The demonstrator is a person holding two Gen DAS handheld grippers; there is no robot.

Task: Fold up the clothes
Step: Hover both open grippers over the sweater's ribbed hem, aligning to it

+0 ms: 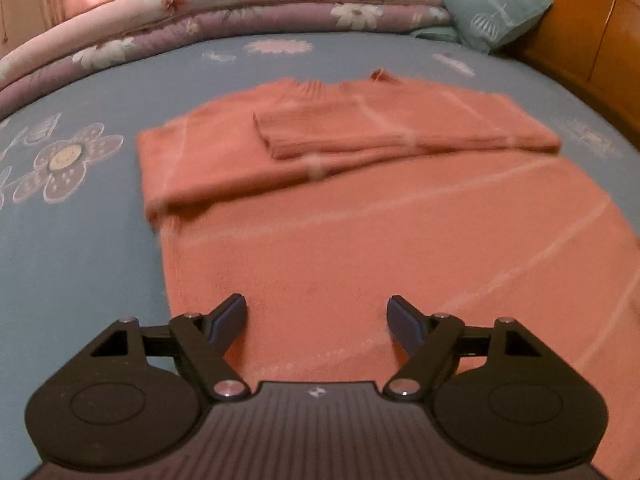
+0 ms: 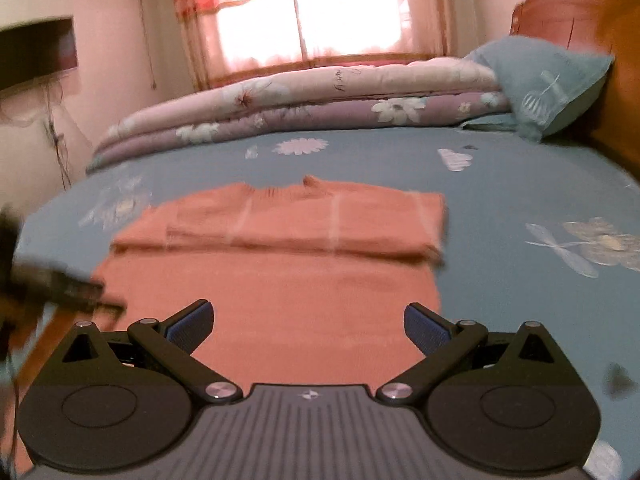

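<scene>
Left wrist view shows my left claw (image 1: 316, 316) spread wide with nothing between the jaws, tipped down over the near hem of the salmon sweater (image 1: 360, 216). It lies flat on the bed (image 1: 80, 240), long axis running away from me, sleeves folded across the far end. My right claw (image 2: 308, 320) hangs equally wide and empty over the same hem.

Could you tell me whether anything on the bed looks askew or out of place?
Nothing stands out. The orange sweater lies flat on the blue sheet, sleeves folded neatly across its chest. The folded quilts and pillow sit tidily at the far edge. Both pictures are slightly blurred, so small creases could go unseen.
</scene>
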